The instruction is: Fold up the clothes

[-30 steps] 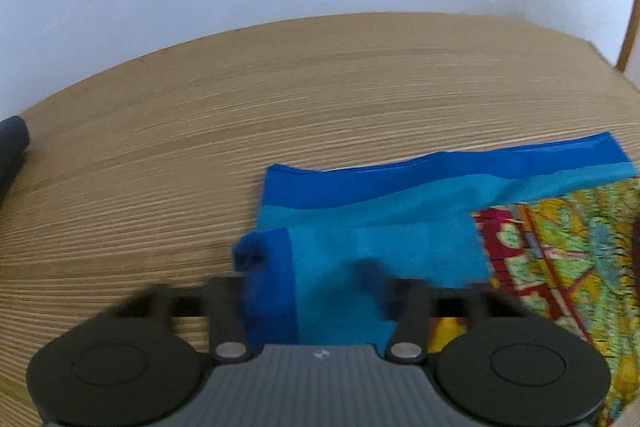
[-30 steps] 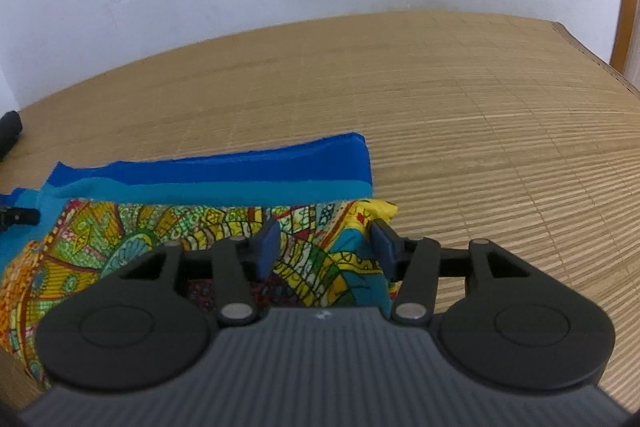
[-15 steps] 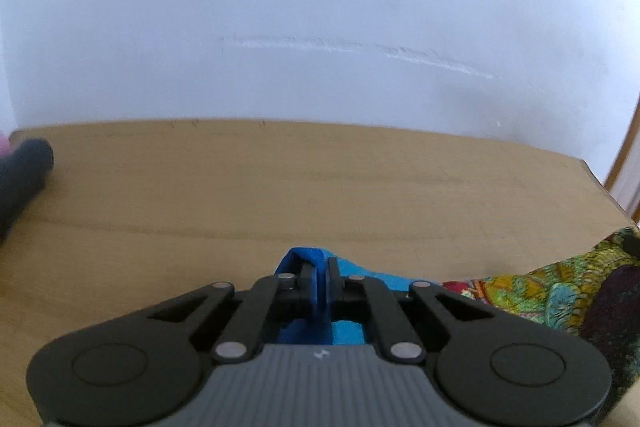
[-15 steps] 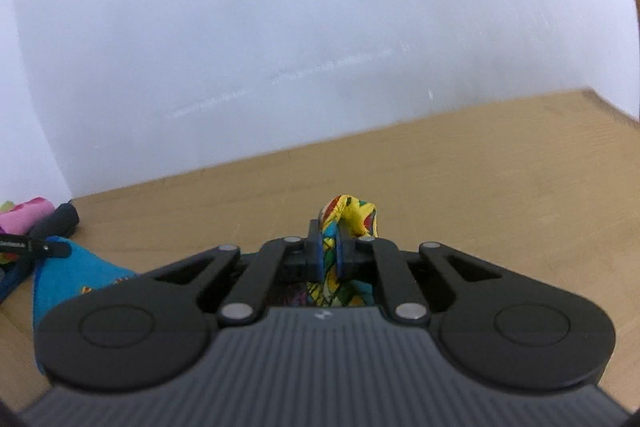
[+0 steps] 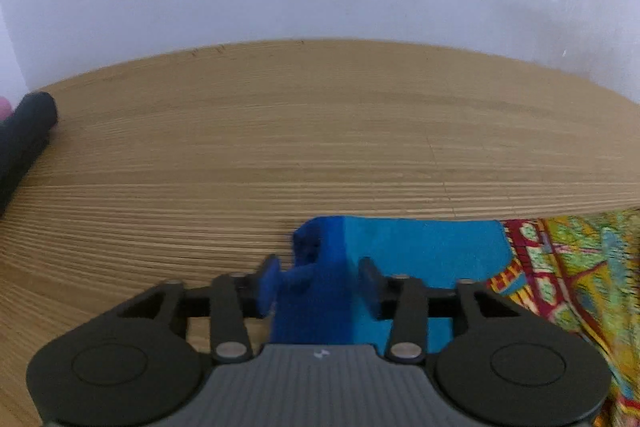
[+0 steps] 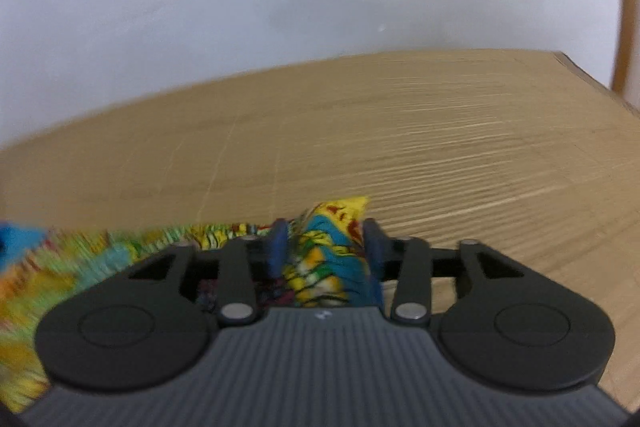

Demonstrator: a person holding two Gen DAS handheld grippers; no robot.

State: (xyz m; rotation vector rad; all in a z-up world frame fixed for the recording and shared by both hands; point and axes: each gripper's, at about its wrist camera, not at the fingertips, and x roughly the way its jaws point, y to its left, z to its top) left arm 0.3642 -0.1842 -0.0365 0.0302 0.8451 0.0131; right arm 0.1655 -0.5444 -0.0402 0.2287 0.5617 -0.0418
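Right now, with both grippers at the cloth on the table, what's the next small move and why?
Probably draw both grippers straight back, clear of the cloth. The left gripper and the right gripper each stand with jaws apart around a corner, gripping nothing, and the cloth looks laid down on the wooden table. Backing out level should avoid dragging the corners.

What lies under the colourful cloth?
The cloth lies on the wooden table, whose bare surface shows beyond it. The cloth itself hides whatever is directly beneath, including any folded layers.
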